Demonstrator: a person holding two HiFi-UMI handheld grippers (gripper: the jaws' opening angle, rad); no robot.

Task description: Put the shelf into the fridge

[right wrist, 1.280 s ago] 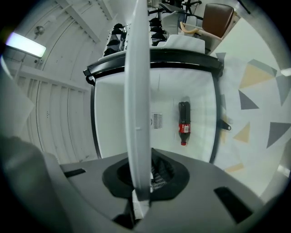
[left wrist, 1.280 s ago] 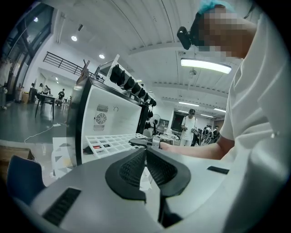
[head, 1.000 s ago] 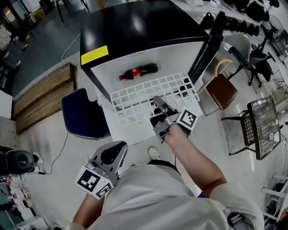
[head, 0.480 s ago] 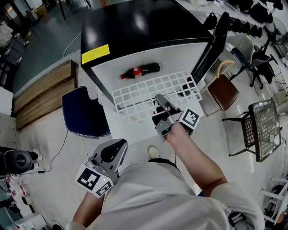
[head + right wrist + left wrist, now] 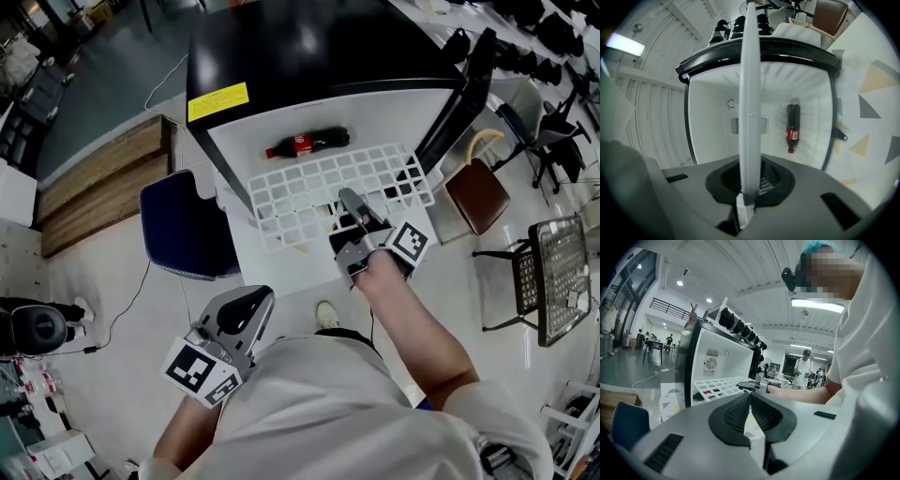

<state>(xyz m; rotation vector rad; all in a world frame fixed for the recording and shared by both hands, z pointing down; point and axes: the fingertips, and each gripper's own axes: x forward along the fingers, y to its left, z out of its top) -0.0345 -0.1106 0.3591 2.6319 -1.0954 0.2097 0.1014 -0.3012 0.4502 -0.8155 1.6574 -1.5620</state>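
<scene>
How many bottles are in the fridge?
1. A dark plastic bottle with a red label lies inside the black fridge, beyond the white grid shelf. More could hide underneath.

White short-sleeved shirt point(image 5: 319, 403); grey left gripper point(image 5: 750, 397), right gripper point(image 5: 351, 201); black fingers point(image 5: 736, 413).

Bottle point(image 5: 307, 142) lies inside fridge point(image 5: 309, 47), towards the back. Shelf point(image 5: 309, 192) in fridge mouth, in front of bottle; its near edge sits between right hand-held gripper point(image 5: 352, 208) jaws. Door point(image 5: 464, 89) at right, chair point(image 5: 183, 230) left of fridge. Left hand-held gripper point(image 5: 246, 305) well apart, nearer the person.
</scene>
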